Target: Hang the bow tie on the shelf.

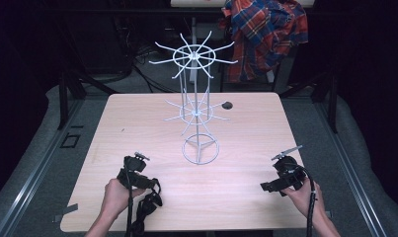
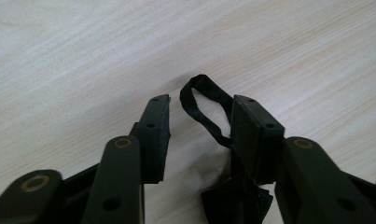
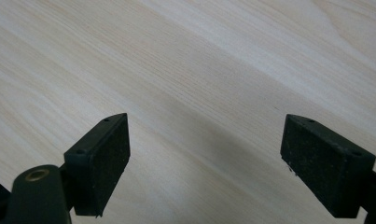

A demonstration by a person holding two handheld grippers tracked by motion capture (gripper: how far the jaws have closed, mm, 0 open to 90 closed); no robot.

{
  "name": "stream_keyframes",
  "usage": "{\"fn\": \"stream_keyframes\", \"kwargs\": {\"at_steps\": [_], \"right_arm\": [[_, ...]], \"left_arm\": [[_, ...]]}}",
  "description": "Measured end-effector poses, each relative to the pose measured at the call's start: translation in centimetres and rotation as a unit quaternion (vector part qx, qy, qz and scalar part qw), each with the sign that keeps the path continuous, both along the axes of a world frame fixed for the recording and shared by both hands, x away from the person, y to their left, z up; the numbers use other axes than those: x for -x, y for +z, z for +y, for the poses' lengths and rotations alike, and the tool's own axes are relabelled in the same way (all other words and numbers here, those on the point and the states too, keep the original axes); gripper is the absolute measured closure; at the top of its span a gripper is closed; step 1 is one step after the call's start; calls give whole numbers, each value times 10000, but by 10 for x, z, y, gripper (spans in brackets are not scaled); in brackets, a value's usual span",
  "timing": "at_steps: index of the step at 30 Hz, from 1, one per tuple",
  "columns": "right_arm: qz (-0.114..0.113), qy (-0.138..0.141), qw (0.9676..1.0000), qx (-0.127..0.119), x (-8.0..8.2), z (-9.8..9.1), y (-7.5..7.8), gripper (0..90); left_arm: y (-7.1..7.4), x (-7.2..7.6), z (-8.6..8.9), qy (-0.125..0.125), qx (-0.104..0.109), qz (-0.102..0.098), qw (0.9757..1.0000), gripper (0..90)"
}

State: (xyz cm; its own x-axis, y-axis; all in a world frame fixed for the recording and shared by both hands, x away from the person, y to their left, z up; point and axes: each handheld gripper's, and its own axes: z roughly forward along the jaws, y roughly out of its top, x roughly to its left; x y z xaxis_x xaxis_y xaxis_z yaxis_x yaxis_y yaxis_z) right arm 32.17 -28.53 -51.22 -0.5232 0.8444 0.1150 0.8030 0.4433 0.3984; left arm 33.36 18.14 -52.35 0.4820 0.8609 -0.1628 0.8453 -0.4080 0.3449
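The left tongs [image 2: 199,121] stand half open around a black strap [image 2: 205,109], its loop against one pad, the other pad clear. The strap lies on the desk [image 1: 236,197], near-left of the wire rack [image 1: 196,111]. The right tongs [image 3: 204,163] gape wide over bare wood, near-right of the rack.

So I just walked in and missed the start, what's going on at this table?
A person holds tongs in each hand at a wooden table. The left tongs are down around a black strap, its loop between the jaws but not yet pinched. The right tongs sit open over bare wood. A white wire rack stands mid-table with nothing hanging.
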Motion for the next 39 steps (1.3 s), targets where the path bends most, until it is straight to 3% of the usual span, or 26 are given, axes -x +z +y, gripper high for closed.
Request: {"fn": "stream_keyframes", "kwargs": {"at_steps": [8,12,16,19,30,32,34,38,39], "right_arm": [[-82,-5,10000,-31,1,3,1,153],[41,63,10000,7,1,3,0,153],[11,129,9999,20,2,2,1,154],[-64,19,10000,-47,3,3,-1,154],[-14,107,9999,-29,2,4,0,155],[0,177,9998,54,1,3,1,154],[-91,62,9999,-43,3,5,-1,154],[-94,41,9999,-82,3,5,-1,154],[-32,138,9999,3,2,4,0,154]], "left_arm": [[-7,-1,2,-31,-70,150,9999,697],[-12,-1,4,-16,-61,211,9998,745],[-13,-2,4,-82,-34,249,9996,801],[-15,-3,4,-149,-41,292,9995,827],[-20,-2,0,-281,-127,235,9992,822],[-21,-1,-2,-255,-134,216,9994,855],[-20,-1,-2,-286,-127,176,9994,883],[-15,-1,0,-217,38,122,9997,847],[-14,-1,0,-204,72,109,9997,823]]}}
